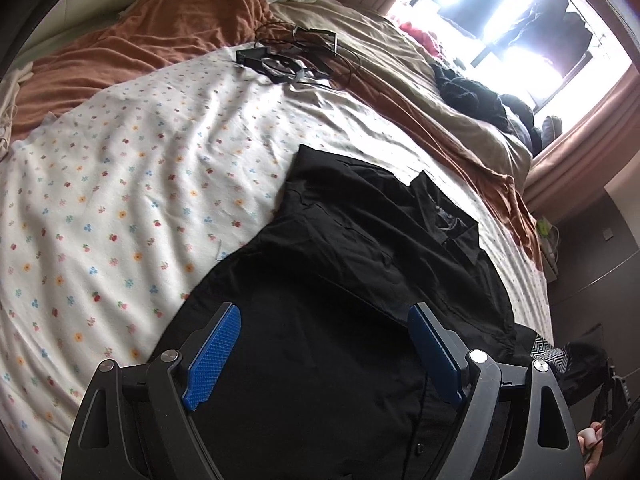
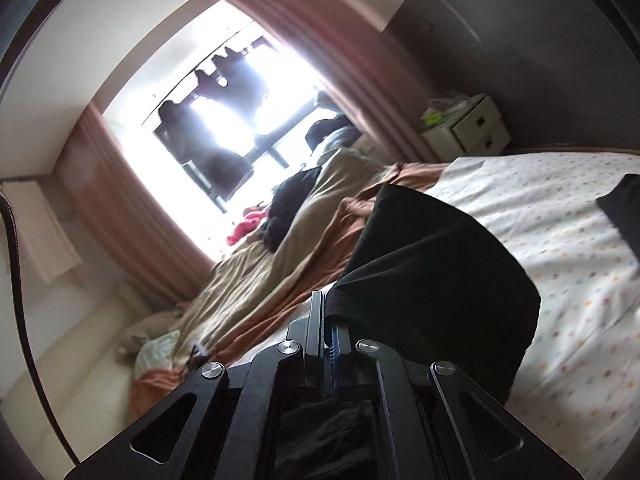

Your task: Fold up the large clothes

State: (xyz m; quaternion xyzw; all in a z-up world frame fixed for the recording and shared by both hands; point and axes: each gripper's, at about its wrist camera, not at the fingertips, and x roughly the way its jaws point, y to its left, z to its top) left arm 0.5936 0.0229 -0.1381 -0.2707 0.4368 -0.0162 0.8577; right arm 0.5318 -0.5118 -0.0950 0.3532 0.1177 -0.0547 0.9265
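On the bed [image 1: 120, 184], covered by a white floral sheet [image 1: 132, 152], the black shirt [image 1: 320, 288] lay spread out, its collar end towards the rumpled orange and beige bedding [image 1: 404, 92] under the window [image 1: 512, 20]. The shirt body looked fairly flat; one side panel appeared to be turned in over the middle, though black on black made the layers hard to separate. A tangle of black cables and a small device [image 1: 296, 58] sat further up the sheet, well apart from the shirt.

The left gripper [image 1: 324, 344] hovered above the lower part of the shirt, jaws spread wide, blue pads [image 1: 214, 354] clear, nothing between them. The right gripper [image 2: 326, 320] was clenched on a fold of the black cloth [image 2: 436, 264], which hung lifted off the sheet in the right wrist view; that view was motion-blurred.

Judgement: the task was at an early to middle stage. One section was in hand for folding across. The opposite side, any sleeve tuck and the final lengthwise fold were probably left; no compact folded bundle was visible.
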